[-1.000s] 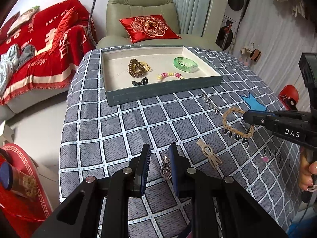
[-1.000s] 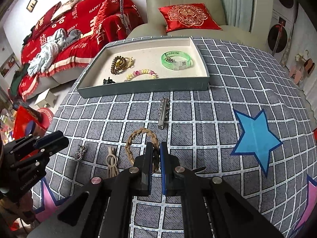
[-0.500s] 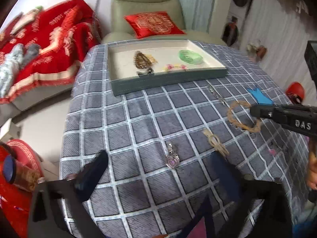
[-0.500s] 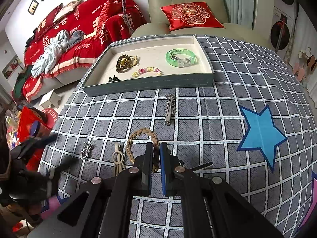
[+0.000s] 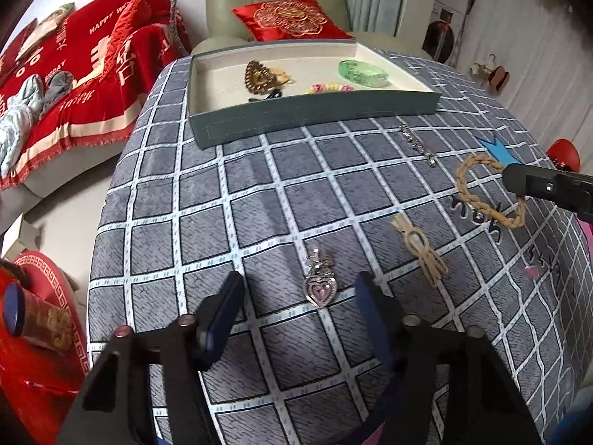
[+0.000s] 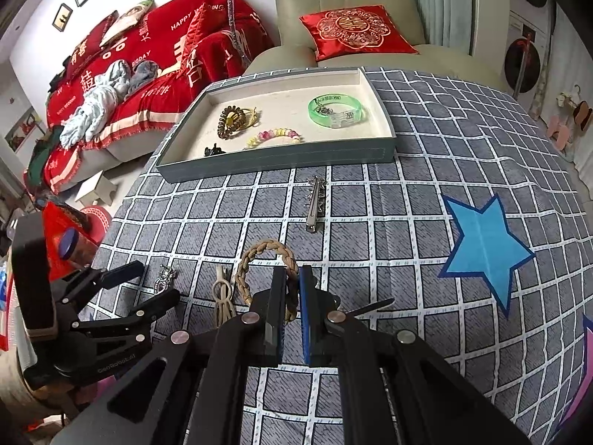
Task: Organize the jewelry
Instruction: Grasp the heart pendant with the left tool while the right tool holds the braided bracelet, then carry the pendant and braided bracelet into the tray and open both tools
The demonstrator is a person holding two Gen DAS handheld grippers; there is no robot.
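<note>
Setting: living room with a red-draped sofa and a pale green armchair [image 6: 333, 7]; grey checked cloth covers the counter [image 5: 259, 193].

Left tongs [image 5: 296, 296]: jaws apart and closing right now, angled down at the cloth, with the small silver heart-shaped pendant with a pink stone [image 5: 319, 284] lying between them. Pads not touching it yet.

Right tongs [image 6: 292, 296]: clamped narrow on the tan braided rope bracelet [image 6: 267, 256], which loops out ahead of the tips onto the cloth.

Between the two tongs: beige knotted cord piece [image 5: 422, 252], loose on the cloth.

Ahead of the right tongs: silver metal hair clip [image 6: 315, 204], lying short of the tray.

Far ahead of both: grey-green rectangular tray with cream lining [image 5: 315, 115], already holding a translucent green bangle [image 6: 333, 111], a pastel bead bracelet [image 6: 274, 137], a brown coiled piece and a small black clip.

Progress, my read: four pieces in, four still out.

Risk on the left: the pendant lies flat and thin, so the closing pads could skate over it or pinch cloth instead.

Risk on the right: only one strand of the braid is gripped, so it could swing and drag the cord piece along.
</note>
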